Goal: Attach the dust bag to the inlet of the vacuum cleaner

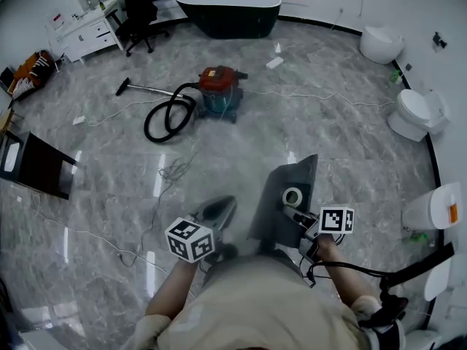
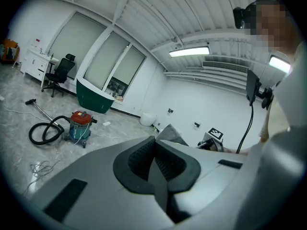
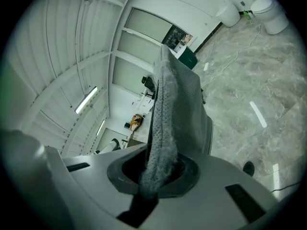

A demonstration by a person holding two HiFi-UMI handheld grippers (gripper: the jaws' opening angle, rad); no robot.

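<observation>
Seemingly a bathroom-fittings showroom: a dark green freestanding bathtub with a white rim [image 1: 228, 7] on a glossy grey marble-tile floor [image 1: 328, 130]; white ceramic toilets [image 1: 416, 114] right of the bathtub; black swivel office chair [image 1: 139, 9] left of it.

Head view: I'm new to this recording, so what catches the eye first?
A grey dust bag is clamped in the right gripper, low and centre. Farther out on the marble floor stands the red-lidded vacuum cleaner, its black hose coiled beside it.

Lower end of the grey fabric dust bag [image 3: 177, 99] hidden between the jaws of the right gripper [image 3: 157, 175]; inlet of the red-lidded canister vacuum cleaner [image 1: 219, 87] too small to discern, head view.
</observation>
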